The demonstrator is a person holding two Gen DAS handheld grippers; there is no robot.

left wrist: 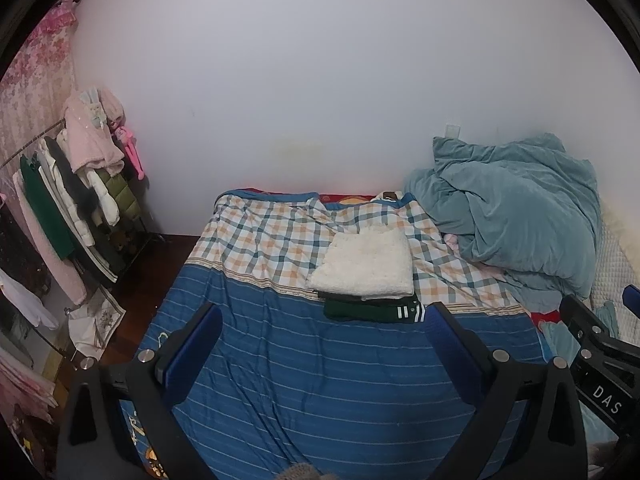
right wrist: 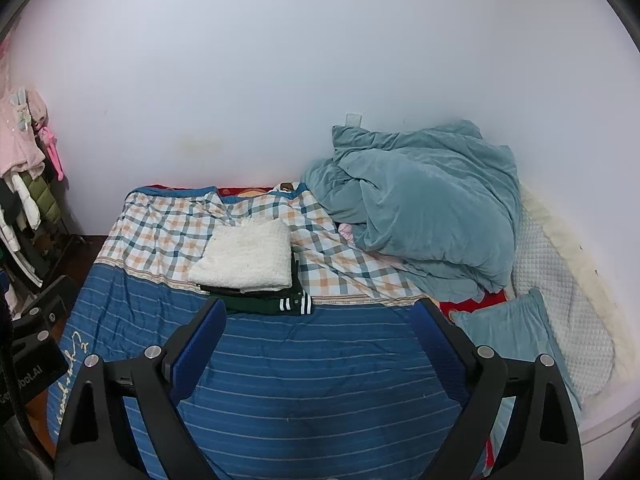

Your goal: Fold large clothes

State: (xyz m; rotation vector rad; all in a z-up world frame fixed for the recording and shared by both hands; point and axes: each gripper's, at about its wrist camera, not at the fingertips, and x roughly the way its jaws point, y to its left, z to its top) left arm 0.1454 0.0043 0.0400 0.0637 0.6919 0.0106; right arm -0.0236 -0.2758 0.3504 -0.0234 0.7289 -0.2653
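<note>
Left wrist view: the left gripper (left wrist: 324, 328) hangs above a bed, its two blue-padded jaws spread wide with nothing between them. Under it lies a blue striped quilt (left wrist: 320, 380) with a checked band at the far end. On that band, where it meets the blue, sits a folded white fleecy garment (left wrist: 366, 266), stacked on a folded dark green garment (left wrist: 372, 310) with white stripes at its hem. A crumpled teal duvet (left wrist: 516, 216) is heaped to the right. A clothes rack (left wrist: 80, 200) stands at far left. In the right wrist view, the right gripper (right wrist: 320, 322) also stands wide open and empty, hanging over the quilt near the stack. A teal pillow (right wrist: 512, 332) lies to the right.
</note>
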